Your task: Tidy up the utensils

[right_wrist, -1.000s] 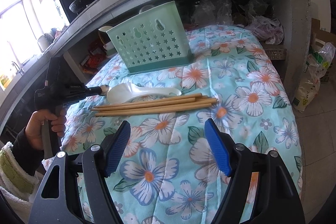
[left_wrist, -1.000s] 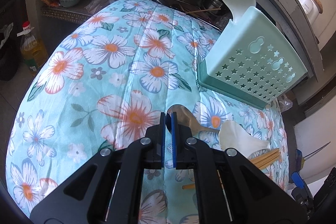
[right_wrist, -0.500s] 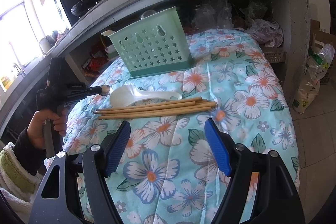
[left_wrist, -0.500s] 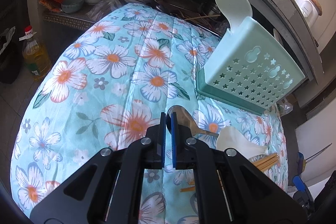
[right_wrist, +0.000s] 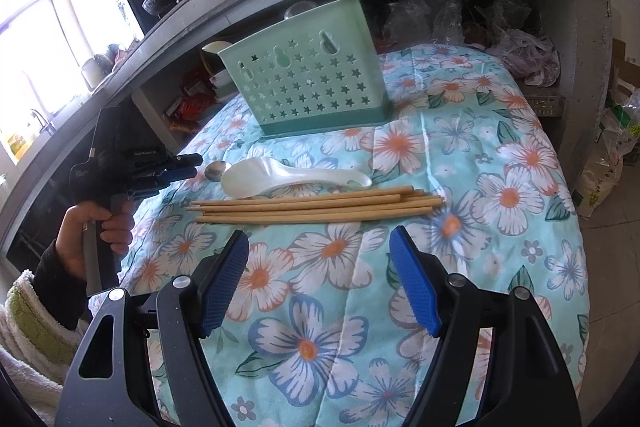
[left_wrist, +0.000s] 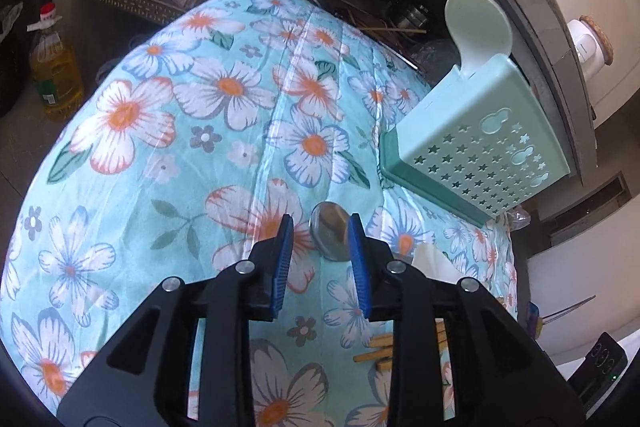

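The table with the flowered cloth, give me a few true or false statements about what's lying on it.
1. The metal spoon lies between the left tongs' opening jaws. True.
2. The chopsticks stand in the green holder. False: they lie on the cloth.
3. The white plastic spoon lies between chopsticks and holder. True.
4. The right tongs grip a chopstick. False: open, empty.
5. The holder lies flat. False: it stands upright.

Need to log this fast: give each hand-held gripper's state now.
Left hand-held gripper: jaws opening, metal spoon between them, not pinched.
Right hand-held gripper: open, empty.
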{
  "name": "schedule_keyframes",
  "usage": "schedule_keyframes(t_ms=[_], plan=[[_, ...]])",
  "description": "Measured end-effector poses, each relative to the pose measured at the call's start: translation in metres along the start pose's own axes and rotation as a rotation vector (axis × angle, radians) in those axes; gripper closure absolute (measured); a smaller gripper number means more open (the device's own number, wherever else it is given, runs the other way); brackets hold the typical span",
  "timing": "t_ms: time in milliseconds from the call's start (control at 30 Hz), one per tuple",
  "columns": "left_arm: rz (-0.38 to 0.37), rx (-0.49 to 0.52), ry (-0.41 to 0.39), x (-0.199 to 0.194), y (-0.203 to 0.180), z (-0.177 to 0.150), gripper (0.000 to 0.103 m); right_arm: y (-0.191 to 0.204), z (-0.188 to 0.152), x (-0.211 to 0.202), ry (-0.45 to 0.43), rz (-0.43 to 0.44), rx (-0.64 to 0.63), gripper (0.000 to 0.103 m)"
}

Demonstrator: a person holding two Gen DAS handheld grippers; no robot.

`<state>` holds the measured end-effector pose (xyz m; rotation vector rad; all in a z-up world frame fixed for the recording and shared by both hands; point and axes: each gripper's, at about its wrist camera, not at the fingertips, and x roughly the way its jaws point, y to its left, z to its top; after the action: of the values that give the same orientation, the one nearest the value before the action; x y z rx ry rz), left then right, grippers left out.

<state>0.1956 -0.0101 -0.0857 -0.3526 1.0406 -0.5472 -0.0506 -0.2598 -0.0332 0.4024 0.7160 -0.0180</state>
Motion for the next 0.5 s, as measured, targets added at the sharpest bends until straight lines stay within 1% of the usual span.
schedule_keyframes(t_ms=[167, 233, 267, 333, 367, 433, 500], plan=[[-0.026, 0.013, 0.038, 0.016, -0.002, 0.000, 0.080, 0.009, 0.004, 0.006, 0.019, -0.002, -0.026, 0.032], [-0.024, 0.015, 0.056, 0.024, -0.005, -0.001, 0.084, 0.013, 0.006, 0.007, 0.021, -0.002, -0.039, 0.032], [-0.020, 0.022, 0.053, 0.026, -0.006, 0.000, 0.086, 0.016, 0.008, 0.008, 0.022, 0.000, -0.049, 0.032], [-0.013, 0.035, 0.052, 0.029, -0.007, 0.000, 0.096, 0.023, 0.011, 0.010, 0.026, -0.004, -0.076, 0.032], [-0.025, 0.025, 0.053, 0.031, -0.006, 0.001, 0.097, 0.027, 0.013, 0.011, 0.030, -0.006, -0.093, 0.035], [-0.053, 0.005, 0.041, 0.028, -0.003, 0.002, 0.098, 0.038, 0.019, 0.015, 0.038, -0.011, -0.135, 0.036], [-0.065, 0.003, 0.013, 0.020, -0.002, 0.002, 0.099, 0.047, 0.024, 0.017, 0.040, -0.009, -0.171, 0.039]])
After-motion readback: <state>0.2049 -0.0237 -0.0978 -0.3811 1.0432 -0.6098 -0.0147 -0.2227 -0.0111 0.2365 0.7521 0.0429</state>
